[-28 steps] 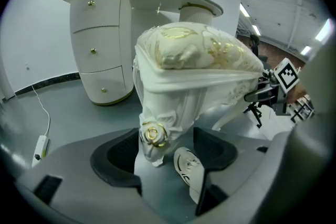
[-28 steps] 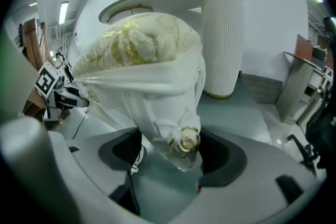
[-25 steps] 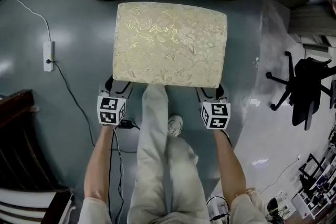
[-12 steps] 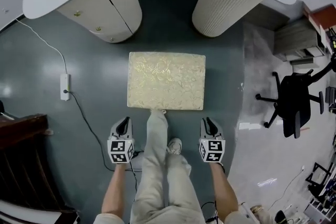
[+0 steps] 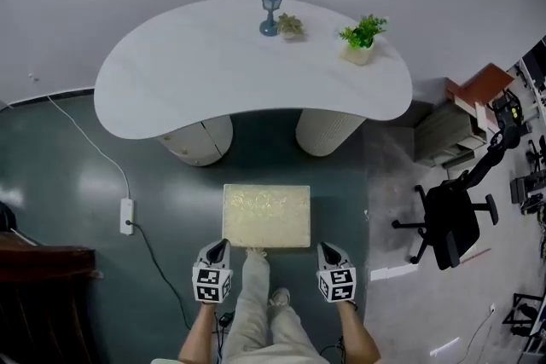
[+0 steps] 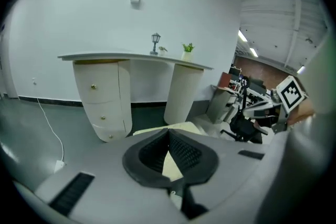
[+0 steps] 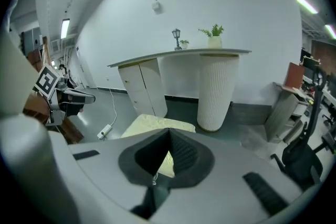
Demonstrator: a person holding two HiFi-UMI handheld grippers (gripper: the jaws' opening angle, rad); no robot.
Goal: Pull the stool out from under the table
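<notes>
The stool (image 5: 266, 216), with a cream floral cushion, stands on the dark floor just in front of the white curved table (image 5: 213, 72), clear of its two pedestals. My left gripper (image 5: 220, 245) hovers by the stool's near left corner and my right gripper (image 5: 325, 249) by its near right corner, neither touching it. Both are shut with nothing held. In the left gripper view the closed left gripper (image 6: 169, 131) points at the stool (image 6: 184, 126). In the right gripper view the right gripper (image 7: 169, 131) does the same, with the stool (image 7: 152, 123) beyond.
A lantern (image 5: 271, 9) and two small plants (image 5: 362, 38) stand on the table. A power strip (image 5: 127, 216) with its cord lies on the floor to the left. A black office chair (image 5: 448, 222) stands to the right. The person's leg (image 5: 256, 303) is between the grippers.
Both grippers have come off the stool's near corners and closed. The head view has risen and pulled back, so the whole table now shows.
</notes>
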